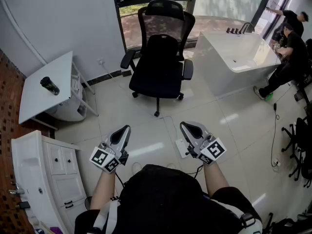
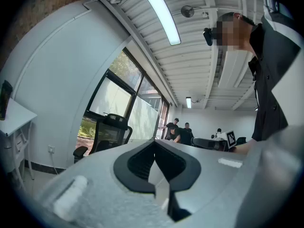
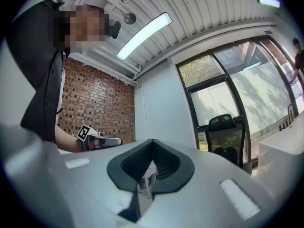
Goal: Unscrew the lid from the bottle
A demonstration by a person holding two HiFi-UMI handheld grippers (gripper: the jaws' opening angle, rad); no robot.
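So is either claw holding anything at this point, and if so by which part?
Nothing is held. The left claw and right claw are both shut and empty; the bottle lies apart on the white table.

A dark bottle [image 1: 49, 86] lies on its side — slantwise — on the white table [image 1: 35, 101], upper left of the frame.

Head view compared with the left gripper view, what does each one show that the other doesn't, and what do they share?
Only the head view shows the white cabinet and the white bathtub. Only the left gripper view shows the ceiling lamp and, close up, the shut, empty jaws of the left gripper. Both show the black office chair, the white table and the people at the back.
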